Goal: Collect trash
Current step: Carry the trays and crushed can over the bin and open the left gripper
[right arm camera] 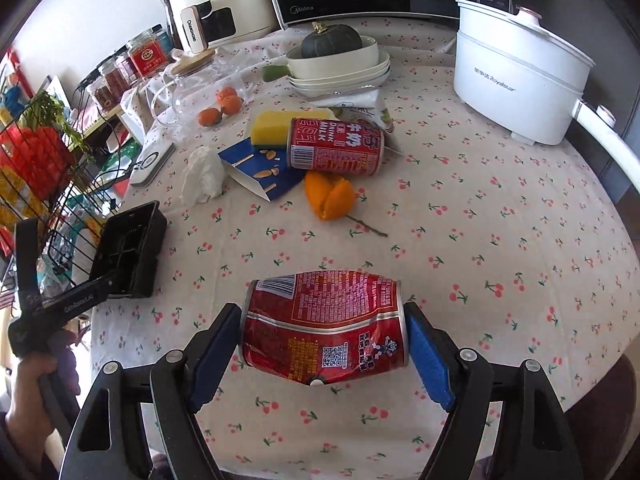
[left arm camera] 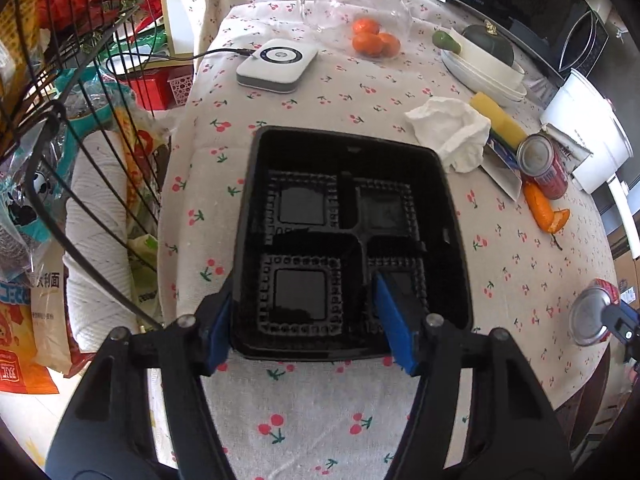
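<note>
The black four-compartment plastic tray (left arm camera: 352,240) straddles the left gripper (left arm camera: 308,328): fingers apart, one outside its wall, one inside, ready to pinch. The dented red drink can (right arm camera: 324,326) lies crosswise, clamped end-to-end between the right gripper (right arm camera: 324,352) fingers above the table (right arm camera: 500,220).

Round table (right arm camera: 480,240) under cherry-print cloth. On it: black compartment tray (left arm camera: 352,240) at left edge, crumpled tissue (right arm camera: 204,176), blue wrapper (right arm camera: 256,168), yellow sponge (right arm camera: 272,124), red milk can (right arm camera: 336,146) on its side, orange peel (right arm camera: 330,196), tangerines (left arm camera: 374,38), white charger pad (left arm camera: 276,66), stacked dishes (right arm camera: 340,68), white cooker (right arm camera: 516,80), perhaps glass jug (left arm camera: 352,0).
</note>
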